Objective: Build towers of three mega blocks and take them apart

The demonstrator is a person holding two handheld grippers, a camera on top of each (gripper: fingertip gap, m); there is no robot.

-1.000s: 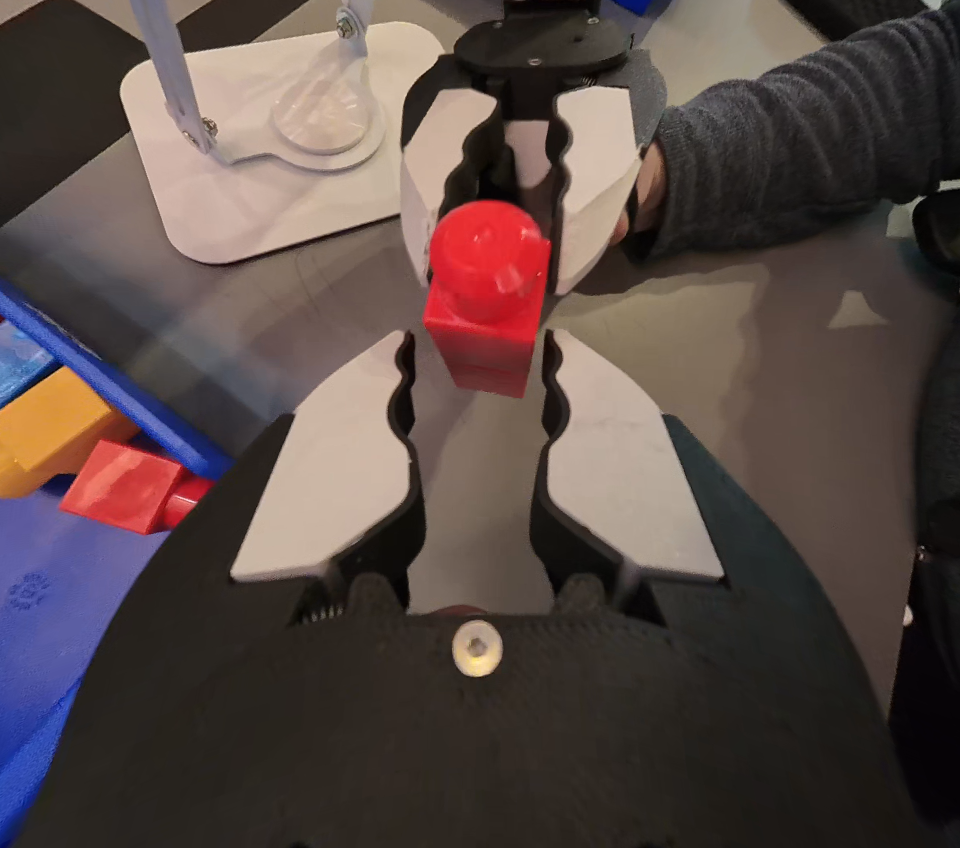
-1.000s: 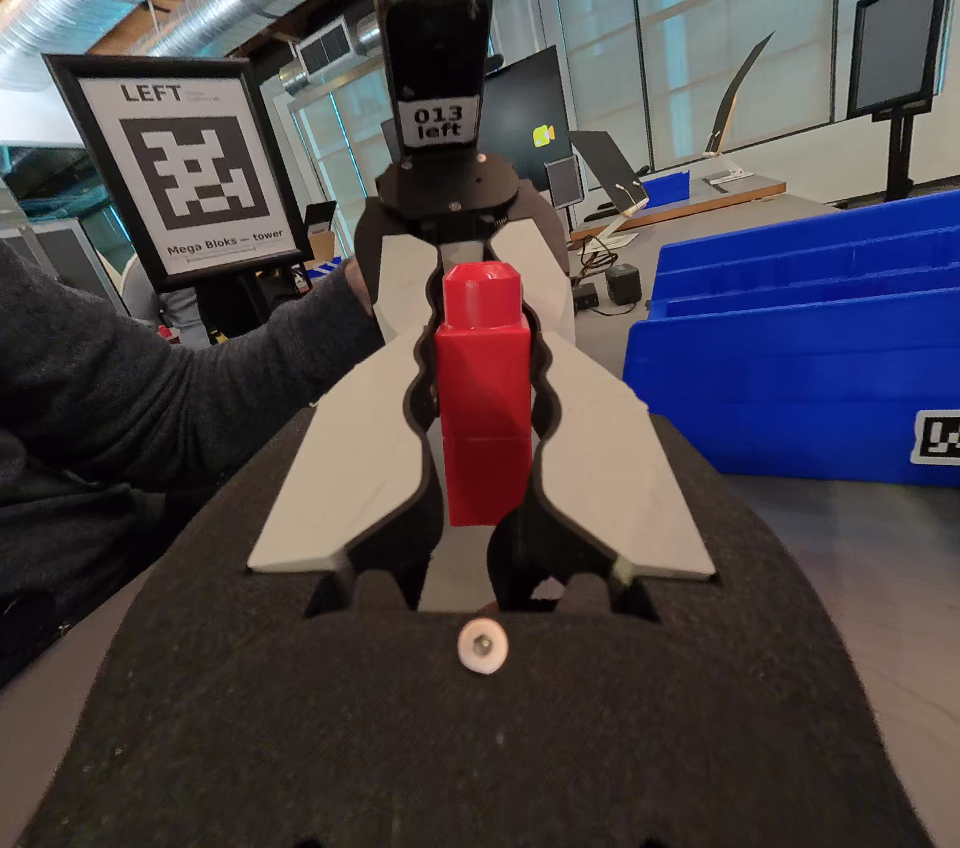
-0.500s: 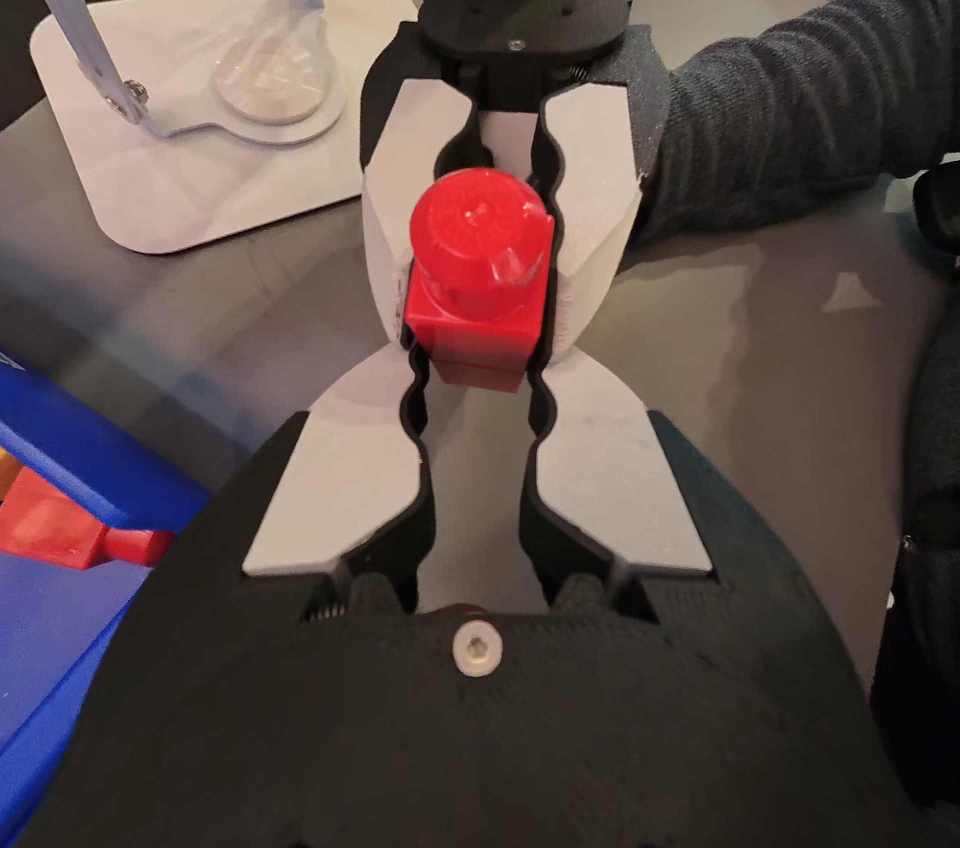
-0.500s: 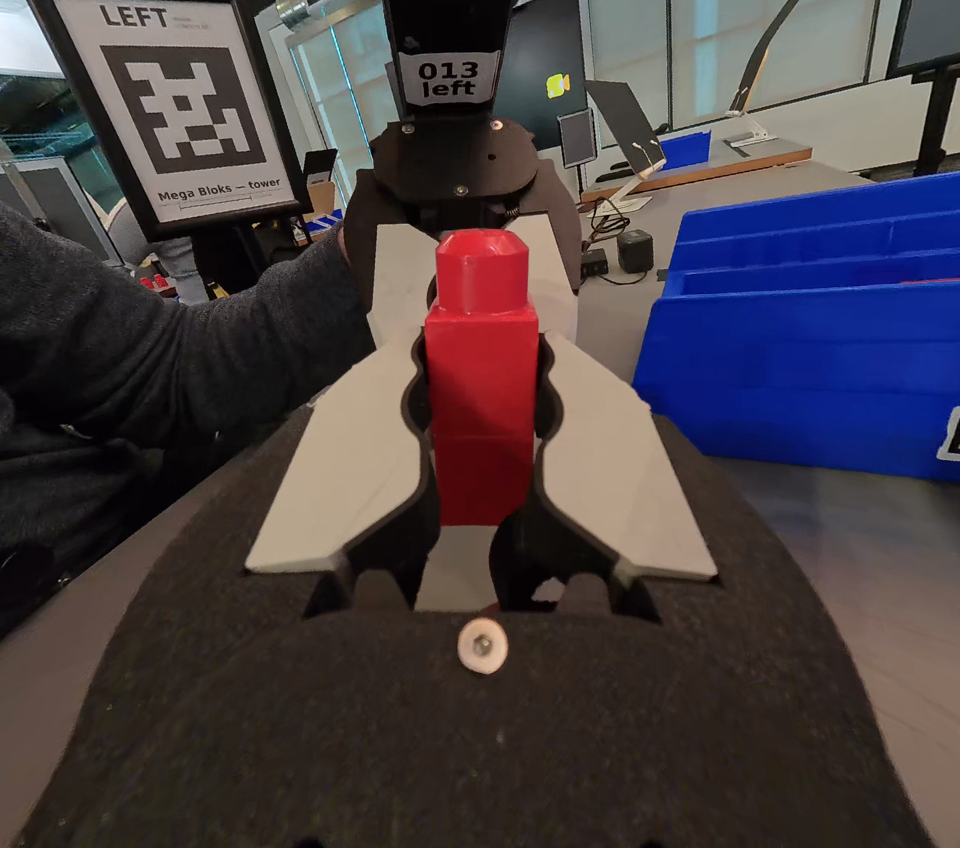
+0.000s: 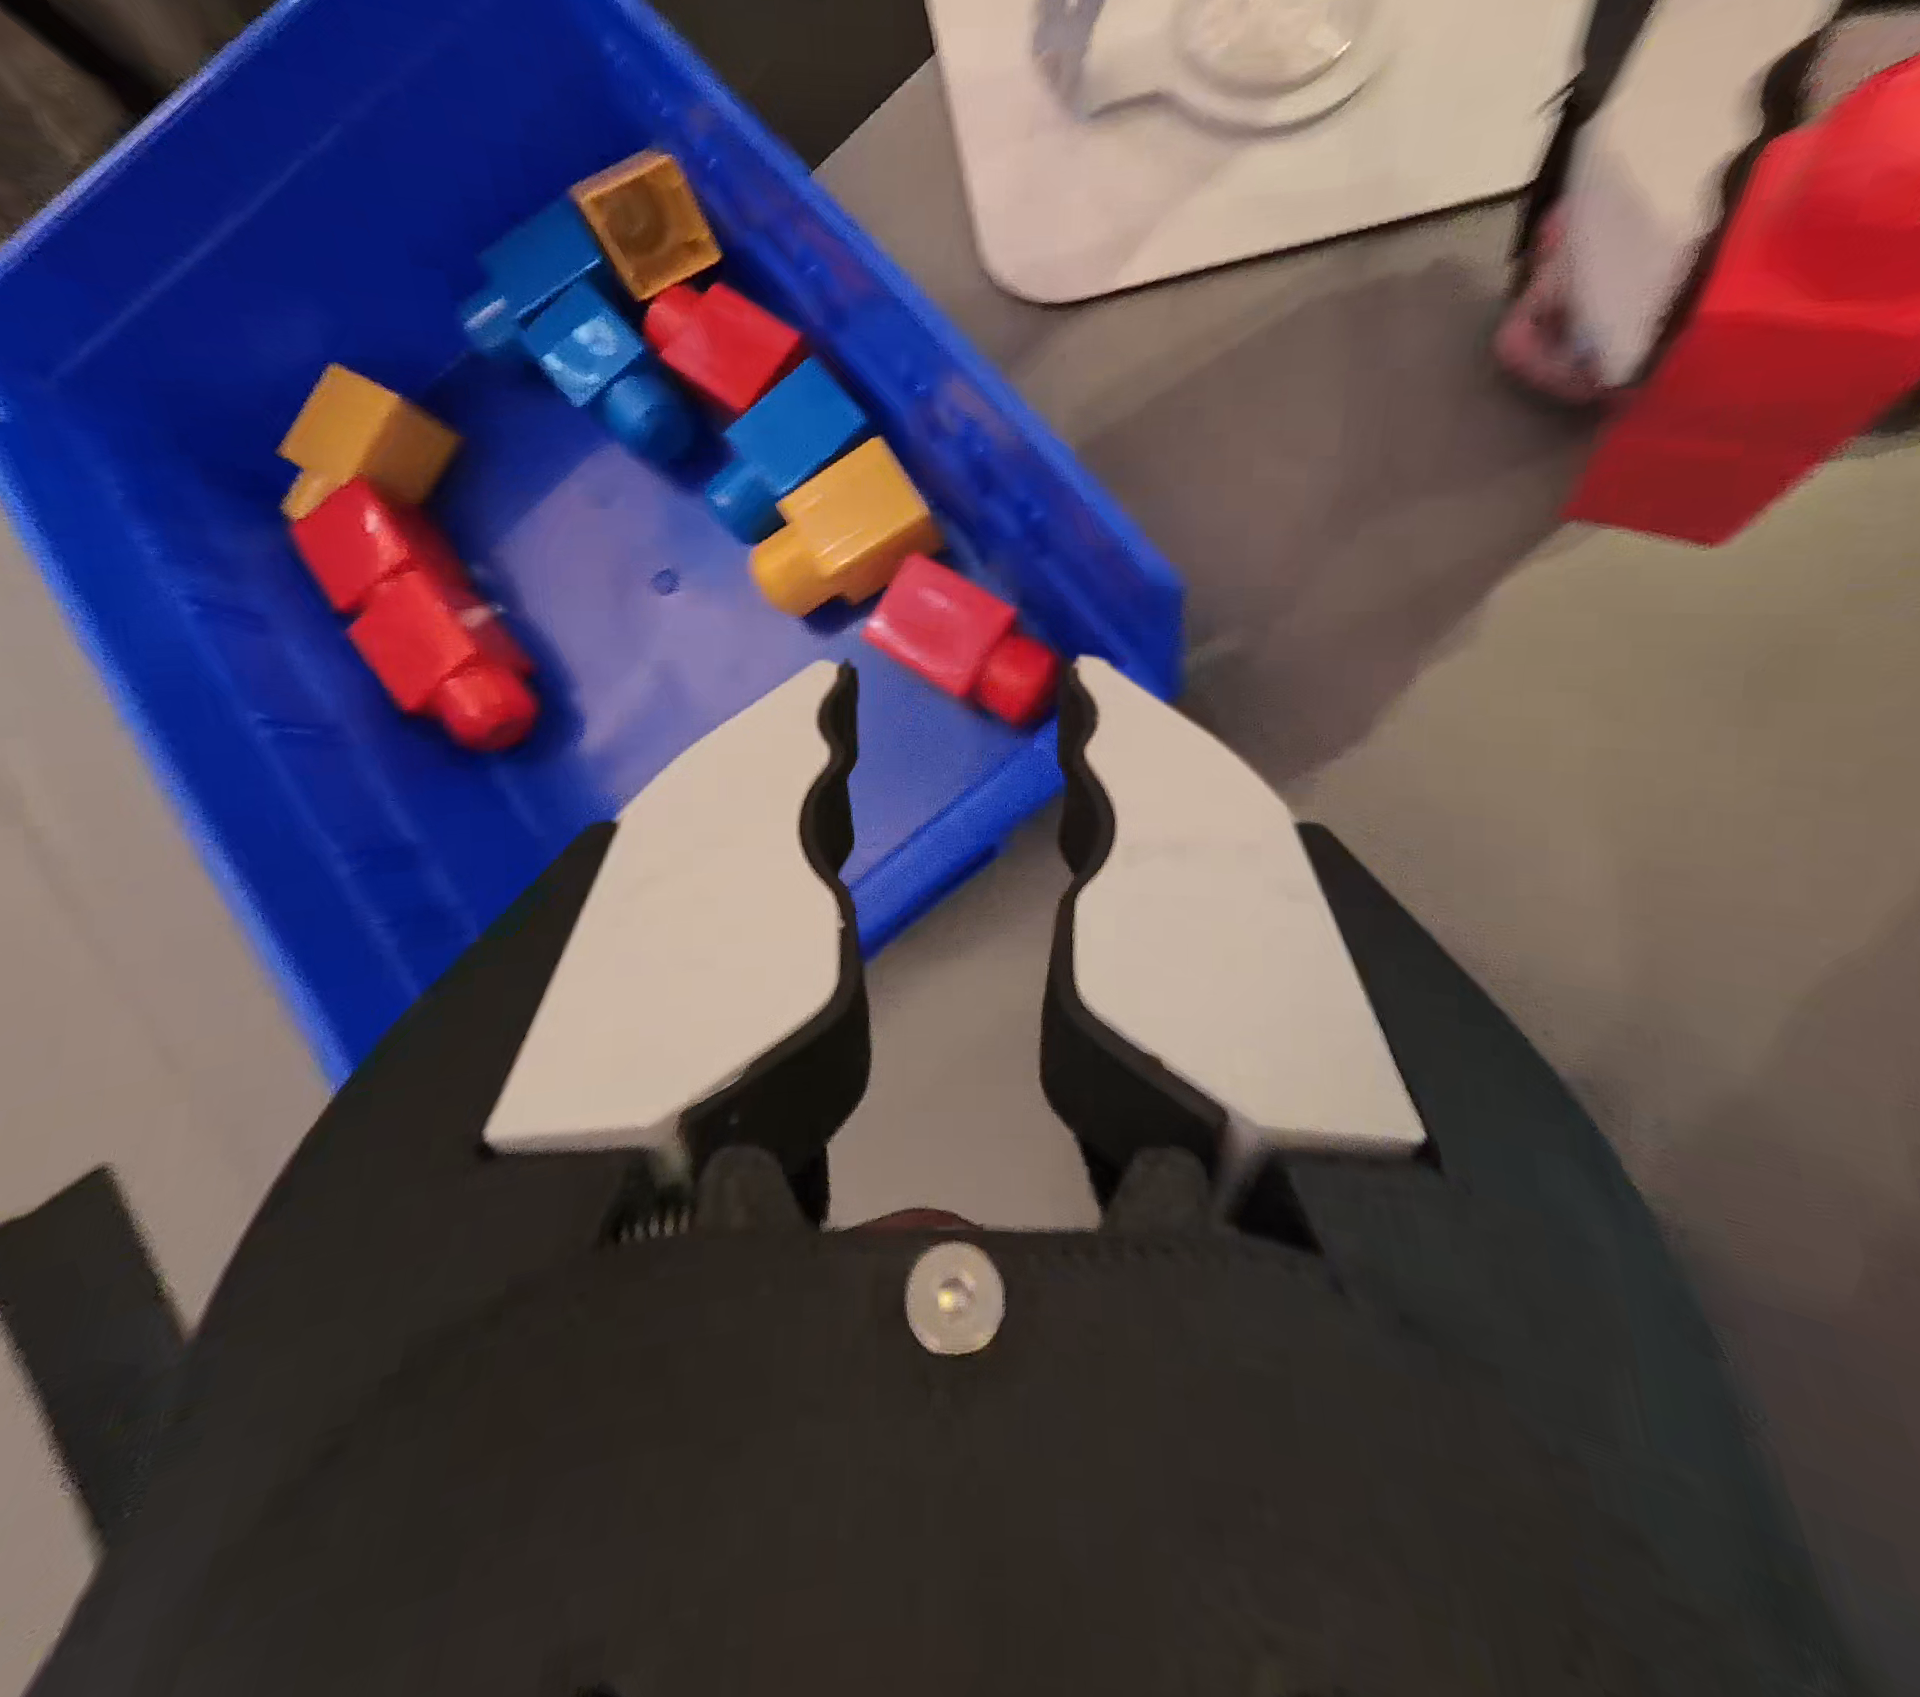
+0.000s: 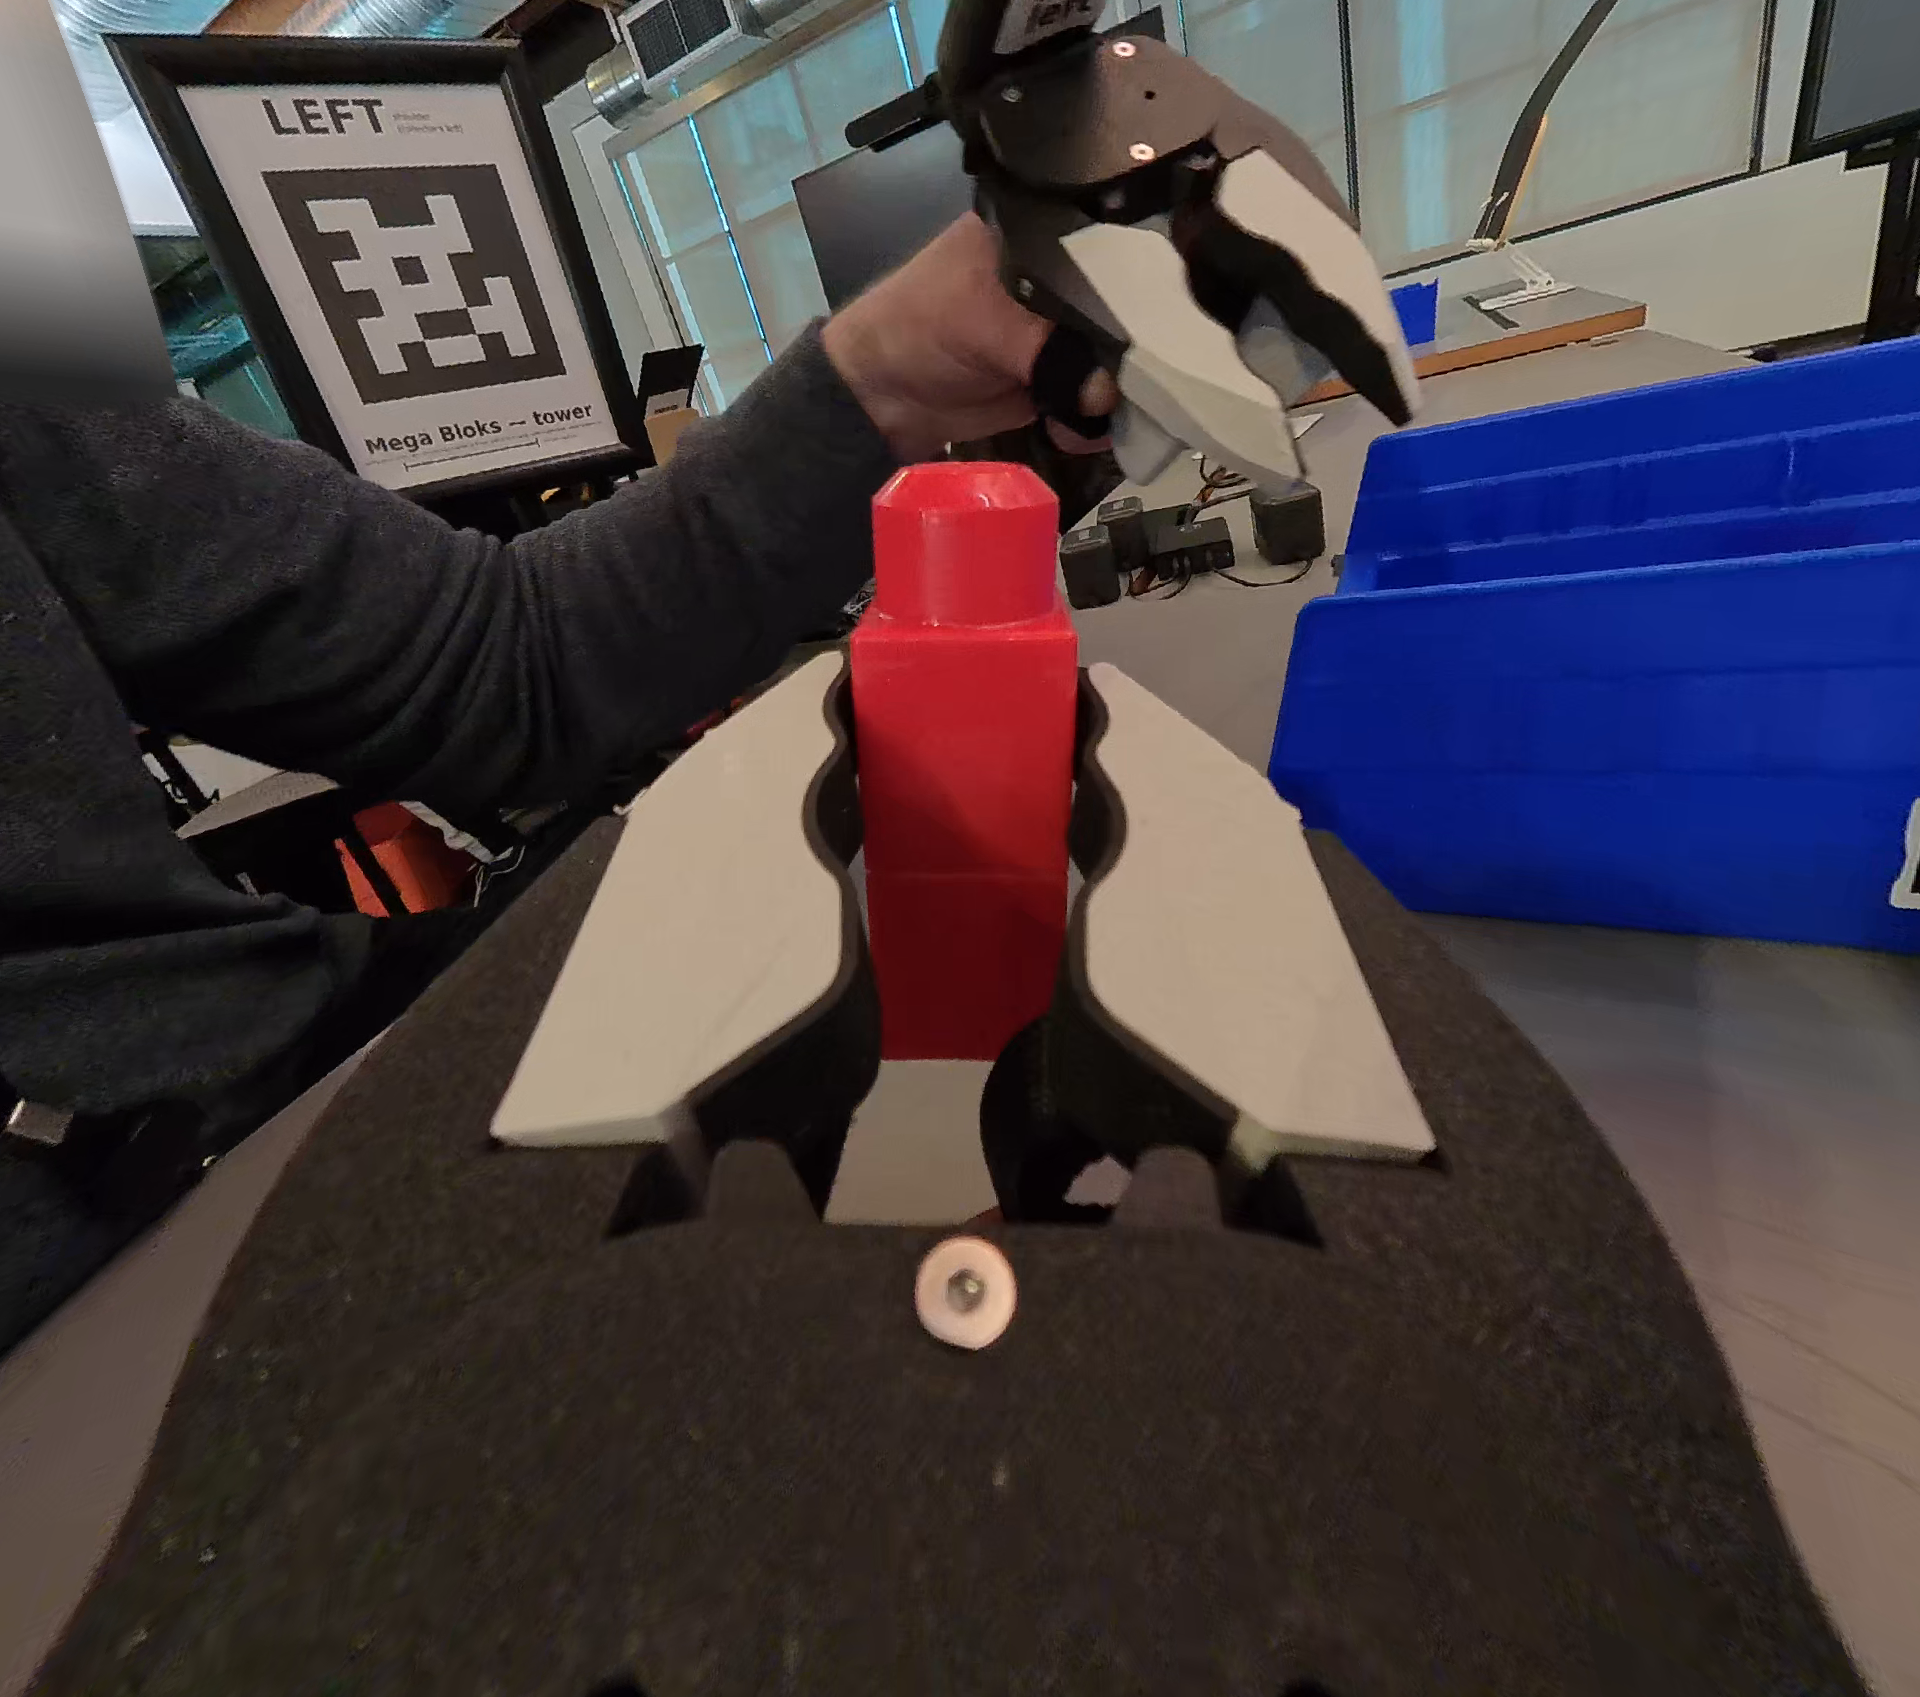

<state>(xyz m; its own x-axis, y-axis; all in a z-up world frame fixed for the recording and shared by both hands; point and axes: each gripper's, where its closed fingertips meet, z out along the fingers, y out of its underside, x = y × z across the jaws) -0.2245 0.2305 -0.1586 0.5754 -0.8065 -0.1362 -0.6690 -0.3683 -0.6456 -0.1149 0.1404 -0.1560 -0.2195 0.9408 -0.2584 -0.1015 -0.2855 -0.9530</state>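
toward the left edge of the grey table [image 5: 1455,816] sits a blue bin [image 5: 312,120] with loose mega blocks in it: a joined red pair [image 5: 416,619] lying on its side at the left, an orange block [image 5: 369,437] touching its upper end, a cluster of blue, orange and red blocks along the bin's right wall, and a single red block [image 5: 961,639] nearest the front corner. the left gripper [image 5: 951,712] hangs above that front corner with its jaws parted wide and nothing between them, seemingly aimed at the bin for a third block. farther right, a white stand base [image 5: 1195,172] rests on the table toward the far edge. at the right, the right gripper [image 6: 966,691] is clamped on a two-block red tower [image 6: 961,774], held upright and above the table, stud on top; its pads pinch the upper block's sides and reach past the seam between the two. the risks, as i judge them: the left view is blurred, so a fast descent could clip the bin wall or nudge the single red block against it, leaving no room for the fingers; a skewed pick would then seat badly on the stud; and pressing down hard on the tower could slide it through the right gripper's hold.
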